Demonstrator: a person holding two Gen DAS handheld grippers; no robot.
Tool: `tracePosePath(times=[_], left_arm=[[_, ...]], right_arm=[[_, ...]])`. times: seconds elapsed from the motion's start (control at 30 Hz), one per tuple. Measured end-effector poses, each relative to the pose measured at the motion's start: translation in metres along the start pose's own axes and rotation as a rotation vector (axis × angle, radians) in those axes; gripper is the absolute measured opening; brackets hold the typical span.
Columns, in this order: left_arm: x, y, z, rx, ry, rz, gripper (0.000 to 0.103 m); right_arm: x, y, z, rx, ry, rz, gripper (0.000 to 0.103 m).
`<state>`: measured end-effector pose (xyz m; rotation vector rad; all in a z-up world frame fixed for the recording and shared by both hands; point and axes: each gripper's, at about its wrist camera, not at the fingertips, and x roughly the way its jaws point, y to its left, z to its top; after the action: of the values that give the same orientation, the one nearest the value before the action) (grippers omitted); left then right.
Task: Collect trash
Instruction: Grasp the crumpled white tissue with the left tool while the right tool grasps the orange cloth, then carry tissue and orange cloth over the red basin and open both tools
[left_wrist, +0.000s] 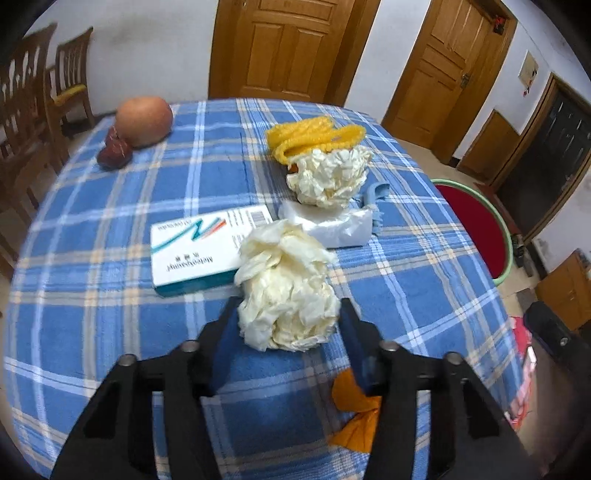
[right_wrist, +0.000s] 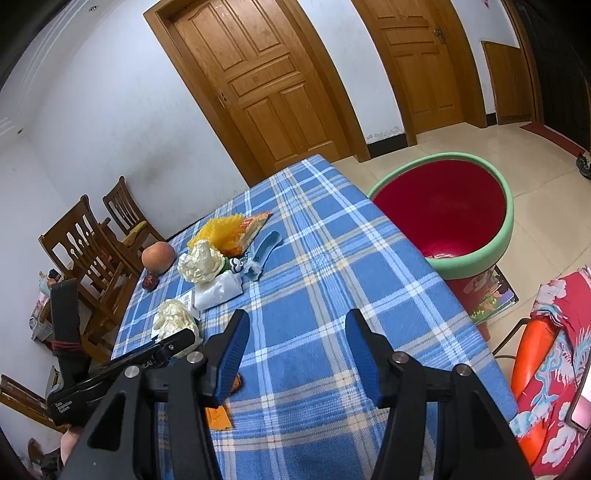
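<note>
Between the spread left tongs (left_wrist: 288, 317), on the plaid-covered desk (left_wrist: 110, 229), sits a crumpled paper wad (left_wrist: 286, 291), its sides near both blue pads but not visibly squeezed. Just behind it lies a white medicine box (left_wrist: 195, 251). The right tongs (right_wrist: 295, 343) hang spread, holding nothing, with the red bin (right_wrist: 443, 218) beyond the desk edge.

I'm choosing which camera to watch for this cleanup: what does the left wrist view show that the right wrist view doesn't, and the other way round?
Only the left wrist view shows the left gripper with its jaws open around the near crumpled tissue, and the printed face of the white and teal box.

Only the right wrist view shows the whole red bin beside the table, and the right gripper, open and empty over the cloth.

Both show the second tissue wad, the yellow netting, the round fruit and the plaid tablecloth.
</note>
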<state>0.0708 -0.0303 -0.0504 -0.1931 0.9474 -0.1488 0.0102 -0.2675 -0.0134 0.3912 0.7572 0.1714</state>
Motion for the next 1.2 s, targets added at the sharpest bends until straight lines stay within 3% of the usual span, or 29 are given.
tracePosePath(times=[0.33, 0.8, 1.2], left_arm=[[-0.010, 0.002, 0.001, 0.015, -0.023, -0.030, 0.037], [-0.068, 0.024, 0.005, -0.003, -0.151, -0.031, 0.037], [-0.078, 0.042, -0.002, -0.020, -0.174, -0.018, 0.037]], right_arm=[[0.001, 0.009, -0.005, -0.013, 0.008, 0.013, 0.057], [0.018, 0.049, -0.028, -0.101, 0.080, 0.054, 0.057], [0.052, 0.073, -0.052, -0.159, 0.185, 0.048, 0.057]])
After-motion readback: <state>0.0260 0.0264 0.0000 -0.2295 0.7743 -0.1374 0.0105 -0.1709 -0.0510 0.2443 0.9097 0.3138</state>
